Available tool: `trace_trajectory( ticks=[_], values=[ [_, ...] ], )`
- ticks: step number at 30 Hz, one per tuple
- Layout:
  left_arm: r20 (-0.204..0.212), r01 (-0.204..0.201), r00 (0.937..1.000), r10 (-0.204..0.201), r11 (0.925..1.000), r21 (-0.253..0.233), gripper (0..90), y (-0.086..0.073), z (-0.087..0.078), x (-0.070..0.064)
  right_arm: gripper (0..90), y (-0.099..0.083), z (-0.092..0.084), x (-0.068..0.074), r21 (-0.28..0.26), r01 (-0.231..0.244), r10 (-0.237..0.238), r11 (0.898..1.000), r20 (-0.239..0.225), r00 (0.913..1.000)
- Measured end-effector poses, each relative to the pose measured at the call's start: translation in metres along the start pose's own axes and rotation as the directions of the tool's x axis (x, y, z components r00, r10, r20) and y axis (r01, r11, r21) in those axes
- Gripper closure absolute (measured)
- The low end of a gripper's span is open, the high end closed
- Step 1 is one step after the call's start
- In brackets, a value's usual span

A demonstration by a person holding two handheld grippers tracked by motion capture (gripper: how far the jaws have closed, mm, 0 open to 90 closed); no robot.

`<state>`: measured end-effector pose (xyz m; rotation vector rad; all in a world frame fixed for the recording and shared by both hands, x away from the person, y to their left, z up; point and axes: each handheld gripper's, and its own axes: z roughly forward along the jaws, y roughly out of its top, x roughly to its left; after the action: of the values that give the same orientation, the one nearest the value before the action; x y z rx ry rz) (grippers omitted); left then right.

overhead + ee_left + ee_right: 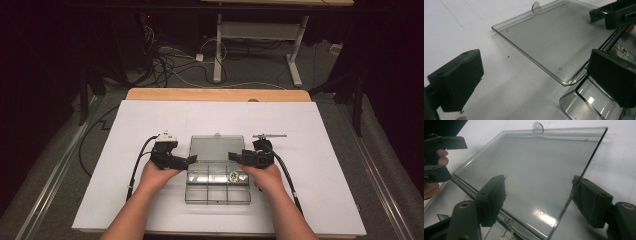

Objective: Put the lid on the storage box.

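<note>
Two open tongs point(192, 159) point(234, 156) flank one clear box point(218, 187); contents possibly screws.

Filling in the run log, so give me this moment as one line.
clear plastic compartment box: lid open flat | left gripper: open, at left edge | right gripper: open, straddling lid's right edge | small metal parts inside

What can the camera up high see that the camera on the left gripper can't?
The high view alone takes in the person's forearms, the whole white table, the divided tray of the clear box, a slim metal tool lying beside it, and the floor cables behind. The left gripper view alone gives a close look at the left gripper, its jaws spread apart at the lid's corner. Both show the lid lying open and the right gripper.
</note>
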<state>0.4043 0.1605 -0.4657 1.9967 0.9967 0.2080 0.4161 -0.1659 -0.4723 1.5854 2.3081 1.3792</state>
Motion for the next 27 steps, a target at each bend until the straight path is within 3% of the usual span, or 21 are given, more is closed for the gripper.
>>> trace_trajectory(
  ticks=[5,10,16,20,27],
  values=[
    [0.005,-0.004,1.0,0.004,1.0,-0.009,2.6,0.0,-0.002,0.0,34.0,-0.001,-0.003,0.005,-0.036,0.053,-0.052,0.998,0.021,0.9984],
    [0.017,-0.018,0.9997,0.019,0.9994,-0.031,14.3,0.001,-0.006,-0.001,39.8,-0.005,-0.009,0.008,-0.078,0.1,-0.097,0.992,0.04,0.9945],
    [0.042,-0.024,0.9988,0.026,0.999,-0.038,25.0,0.001,-0.007,-0.003,49.5,-0.009,-0.018,0.013,-0.141,0.186,-0.175,0.972,0.085,0.9808],
    [0.045,-0.058,0.9971,0.061,0.9966,-0.058,41.9,0.001,-0.009,-0.007,53.6,-0.01,-0.023,0.017,-0.161,0.237,-0.219,0.958,0.119,0.9684],
    [0.048,-0.069,0.9962,0.073,0.9941,-0.084,49.7,0.002,-0.012,-0.011,60.0,-0.011,-0.029,0.02,-0.181,0.266,-0.243,0.947,0.139,0.9599]
  ],
)
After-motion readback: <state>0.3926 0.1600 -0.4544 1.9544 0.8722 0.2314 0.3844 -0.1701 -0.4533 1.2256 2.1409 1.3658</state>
